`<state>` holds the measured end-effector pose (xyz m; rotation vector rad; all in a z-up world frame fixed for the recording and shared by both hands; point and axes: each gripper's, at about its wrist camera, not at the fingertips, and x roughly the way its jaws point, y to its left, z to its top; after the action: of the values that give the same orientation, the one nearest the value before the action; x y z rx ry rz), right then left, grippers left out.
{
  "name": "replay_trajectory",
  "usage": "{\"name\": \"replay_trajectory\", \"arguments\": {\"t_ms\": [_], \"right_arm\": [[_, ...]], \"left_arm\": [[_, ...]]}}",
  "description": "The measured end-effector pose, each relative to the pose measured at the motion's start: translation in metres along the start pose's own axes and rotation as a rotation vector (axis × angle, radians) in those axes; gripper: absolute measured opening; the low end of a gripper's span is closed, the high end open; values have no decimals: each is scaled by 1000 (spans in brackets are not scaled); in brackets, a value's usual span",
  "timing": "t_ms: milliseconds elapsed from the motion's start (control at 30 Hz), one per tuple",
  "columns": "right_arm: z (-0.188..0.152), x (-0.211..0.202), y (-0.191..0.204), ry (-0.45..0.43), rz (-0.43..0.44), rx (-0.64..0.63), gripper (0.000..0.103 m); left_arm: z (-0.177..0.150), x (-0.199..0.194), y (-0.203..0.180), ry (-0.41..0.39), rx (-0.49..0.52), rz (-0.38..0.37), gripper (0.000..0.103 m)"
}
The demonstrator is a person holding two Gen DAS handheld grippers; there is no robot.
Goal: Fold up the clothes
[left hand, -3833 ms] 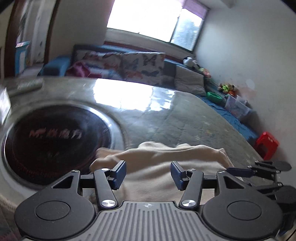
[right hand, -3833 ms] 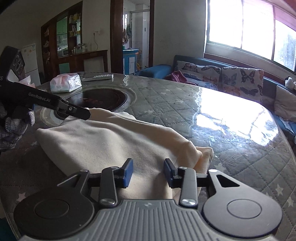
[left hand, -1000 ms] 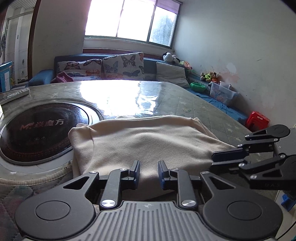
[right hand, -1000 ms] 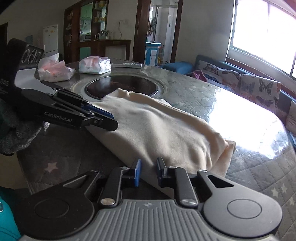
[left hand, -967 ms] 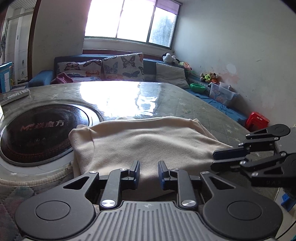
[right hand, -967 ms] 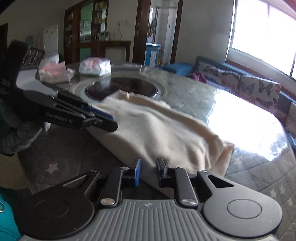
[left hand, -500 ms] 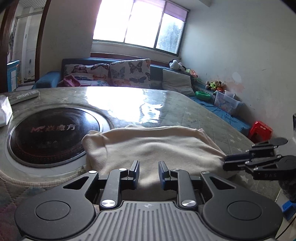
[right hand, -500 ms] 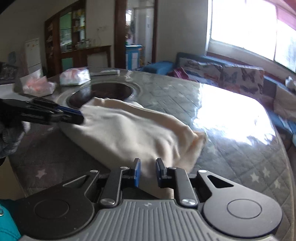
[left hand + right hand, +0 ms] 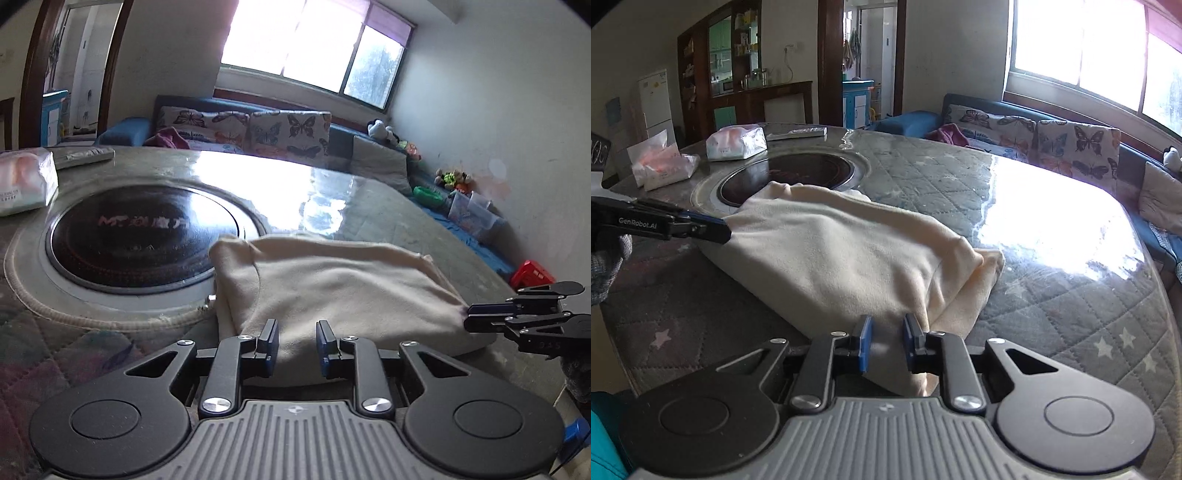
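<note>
A cream cloth [image 9: 343,291] lies folded on a big round table [image 9: 1071,295] with a grey quilted cover. One end of the cloth sits right next to the dark round cooktop [image 9: 136,236] set in the middle of the table, and a corner lies over its rim.

The left tongs [image 9: 297,345] are at the near edge of the cloth. The two blue tips have a small gap between them, and cloth fills that gap, so the left tongs are pinching the cloth's edge. From the right wrist camera, the left tongs [image 9: 726,233] come in from the side and their tips meet the cloth's corner, shut tight on it.

The right tongs [image 9: 886,345] are at the other near corner. Cloth is bunched between the tips there too, so they are gripping it. From the left wrist camera, the right tongs [image 9: 467,317] touch the far right corner of the cloth, tips pressed together.

The cloth stretches between the two tongs, one at each end of its near side. It looks puffy in the middle and has a fold at the right end.

A pack of tissues [image 9: 737,142] sits well behind the cooktop
</note>
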<state>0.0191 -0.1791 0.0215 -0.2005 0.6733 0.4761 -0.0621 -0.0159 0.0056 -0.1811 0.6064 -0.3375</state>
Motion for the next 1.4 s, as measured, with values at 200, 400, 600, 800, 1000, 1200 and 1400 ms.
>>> {"name": "replay_trajectory", "arguments": {"t_ms": [200,400,600,800,1000,1200,1400], "right_arm": [[18,3,11,-27,46,-44,17],[18,25,23,36,70,-98,18],[43,17,42,23,88,-199,19],[61,32,84,22,169,-343,26],[70,47,124,24,222,-463,37],[72,58,151,28,235,-544,42],[69,70,171,35,214,-612,43]], "left_arm": [[-4,2,11,8,-26,19,24],[3,-4,15,6,-33,18,39],[14,-7,22,-3,-53,50,60],[17,-3,31,23,-69,104,75],[19,-3,42,34,-84,169,92],[20,-5,55,39,-114,209,103],[22,-6,66,44,-163,214,103]]}}
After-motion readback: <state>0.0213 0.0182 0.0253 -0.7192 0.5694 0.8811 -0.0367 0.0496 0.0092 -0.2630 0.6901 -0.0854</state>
